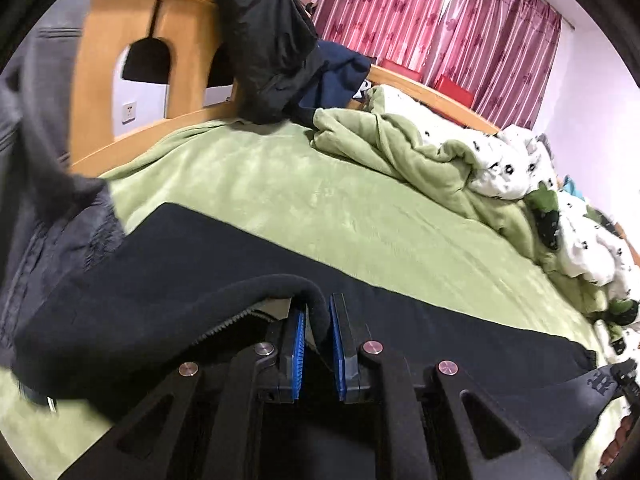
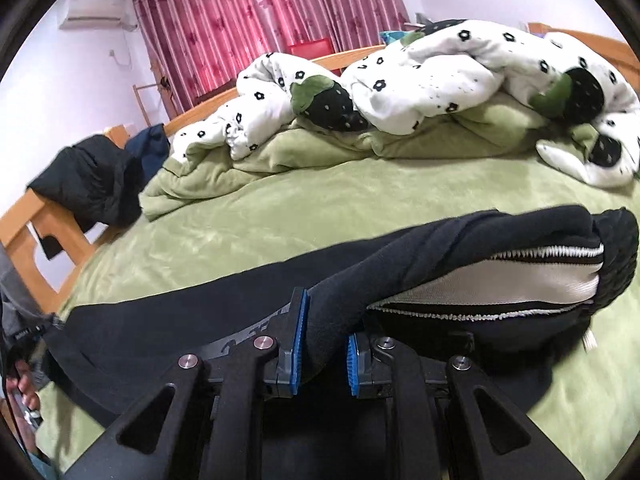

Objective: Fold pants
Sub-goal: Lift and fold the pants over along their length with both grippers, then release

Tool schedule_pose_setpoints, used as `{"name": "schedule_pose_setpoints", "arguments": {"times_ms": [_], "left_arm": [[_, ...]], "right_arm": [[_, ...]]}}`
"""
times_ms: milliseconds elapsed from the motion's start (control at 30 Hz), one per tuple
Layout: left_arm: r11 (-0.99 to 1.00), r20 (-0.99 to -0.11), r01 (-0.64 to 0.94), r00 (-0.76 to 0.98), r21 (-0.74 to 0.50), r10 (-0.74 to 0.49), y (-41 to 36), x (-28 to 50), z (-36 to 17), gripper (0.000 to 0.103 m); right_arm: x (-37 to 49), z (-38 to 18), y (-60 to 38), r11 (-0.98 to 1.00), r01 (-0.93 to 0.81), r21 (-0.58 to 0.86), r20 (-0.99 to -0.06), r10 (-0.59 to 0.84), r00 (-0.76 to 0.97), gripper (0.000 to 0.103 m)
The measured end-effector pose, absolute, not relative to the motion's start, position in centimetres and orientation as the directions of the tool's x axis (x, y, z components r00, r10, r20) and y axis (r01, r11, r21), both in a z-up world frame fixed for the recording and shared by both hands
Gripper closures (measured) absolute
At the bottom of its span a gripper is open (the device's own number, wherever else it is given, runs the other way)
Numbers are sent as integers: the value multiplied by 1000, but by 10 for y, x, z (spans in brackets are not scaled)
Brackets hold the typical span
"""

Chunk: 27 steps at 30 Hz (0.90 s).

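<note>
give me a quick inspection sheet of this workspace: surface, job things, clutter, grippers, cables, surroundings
surface: bed with a green blanket, mostly flat in the middle
job's things: black pants spread across the blanket; near edge raised by both grippers, white inner lining showing at one end
clutter: white flower-print duvet bunched at the far side; black jacket and navy garment draped on the wooden bed frame
grippers: left hand-held gripper shut on the pants edge; right hand-held gripper shut on a thicker fold of the pants
cables: nothing seen
surroundings: pink curtains, air conditioner on the wall, wall socket
</note>
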State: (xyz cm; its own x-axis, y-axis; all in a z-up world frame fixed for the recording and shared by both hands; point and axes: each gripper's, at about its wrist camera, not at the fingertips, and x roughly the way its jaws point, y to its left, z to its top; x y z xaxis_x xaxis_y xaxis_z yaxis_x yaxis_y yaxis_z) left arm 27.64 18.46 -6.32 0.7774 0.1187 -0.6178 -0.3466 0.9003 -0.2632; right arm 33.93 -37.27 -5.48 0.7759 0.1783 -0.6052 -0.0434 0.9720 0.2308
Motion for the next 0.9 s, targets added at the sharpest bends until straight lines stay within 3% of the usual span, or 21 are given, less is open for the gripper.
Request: {"name": "schedule_pose_setpoints", "arguments": {"times_ms": [233, 300, 367, 467, 533, 700, 900], "left_arm": [[882, -680, -405, 719, -242, 144, 182, 338, -102, 91], [874, -697, -416, 704, -251, 135, 183, 341, -109, 91], [874, -712, -405, 694, -266, 105, 182, 338, -113, 84], [876, -697, -366, 715, -313, 49, 178, 315, -106, 42], [889, -674, -335, 738, -311, 42, 170, 293, -97, 34], [911, -692, -283, 722, -300, -4, 158, 237, -92, 33], [908, -734, -258, 675, -330, -75, 148, 172, -115, 33]], "right_arm": [[403, -91, -370, 970, 54, 238, -663, 122, 739, 86], [416, -102, -372, 963, 91, 252, -697, 115, 708, 81], [418, -107, -374, 960, 106, 259, -726, 121, 677, 61], [397, -100, -375, 957, 71, 280, -713, 158, 683, 50], [376, -91, -375, 963, 61, 263, -709, 150, 689, 42], [307, -79, -387, 975, 38, 219, -718, 134, 683, 38], [239, -94, -416, 959, 95, 268, -745, 144, 651, 37]]}}
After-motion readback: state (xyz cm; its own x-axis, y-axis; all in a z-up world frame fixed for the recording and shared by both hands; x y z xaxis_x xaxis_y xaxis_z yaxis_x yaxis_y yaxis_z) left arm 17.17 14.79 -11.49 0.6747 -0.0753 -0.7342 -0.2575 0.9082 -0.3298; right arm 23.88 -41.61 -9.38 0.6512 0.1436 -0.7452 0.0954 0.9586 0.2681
